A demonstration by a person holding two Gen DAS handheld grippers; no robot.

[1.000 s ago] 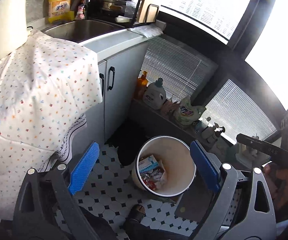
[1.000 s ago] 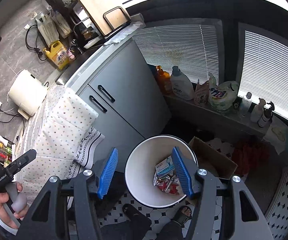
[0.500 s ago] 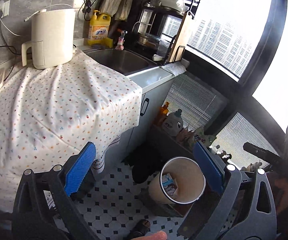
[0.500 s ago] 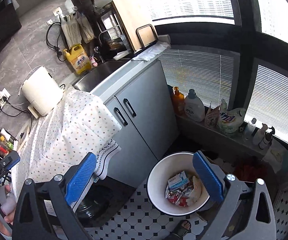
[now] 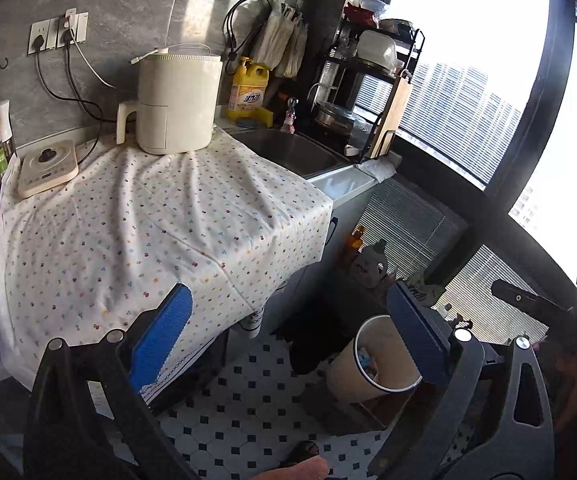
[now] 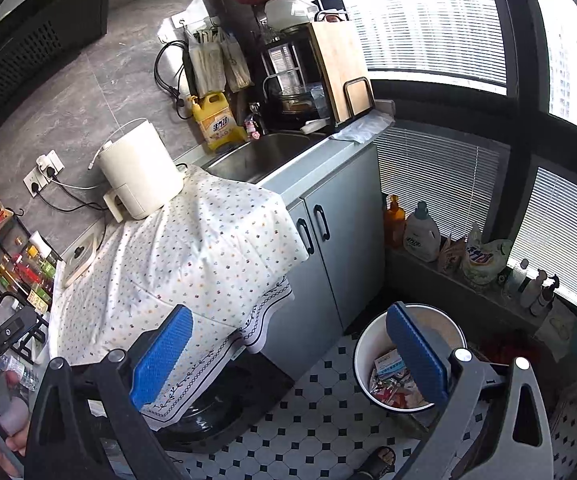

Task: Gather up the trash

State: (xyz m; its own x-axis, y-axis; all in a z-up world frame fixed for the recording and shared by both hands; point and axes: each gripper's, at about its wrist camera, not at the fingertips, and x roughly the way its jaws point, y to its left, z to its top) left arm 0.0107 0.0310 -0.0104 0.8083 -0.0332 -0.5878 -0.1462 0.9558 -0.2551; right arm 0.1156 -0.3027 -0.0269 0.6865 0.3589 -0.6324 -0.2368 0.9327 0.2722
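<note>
- Left gripper [image 5: 288, 336] is spread wide with nothing between its blue pads [image 5: 160, 338], held high over the edge of the cloth-covered counter [image 5: 148, 220] — my read is it's free and scouting for the next piece of rubbish.
- Right gripper [image 6: 288, 344] is the same story: jaws wide apart, empty, looking down across the counter corner towards the floor.
- Just past the right gripper's right-hand pad sits the trash bin [image 6: 372, 344], a pale round bucket standing upright on the checkered tile floor [image 6: 320, 412], close beside the grey cabinet [image 6: 340, 232].
- Its long axis runs straight up and the open mouth faces the ceiling, which suits drop-ins from above.
- Inside, wrappers and a small printed carton [image 6: 388, 364] lie jumbled at the bottom; I can't tell how full it is beyond that.
- From the left wrist view the bin [image 5: 352, 372] shows side-on, rim on top, partly hidden by the right-hand pad.
- On the cloth I see only a white appliance [image 5: 176, 100] and a flat white pad-like device [image 5: 46, 168]; no loose trash stands out there.
- Judgement: collection looks well along, with both tools unloaded.
</note>
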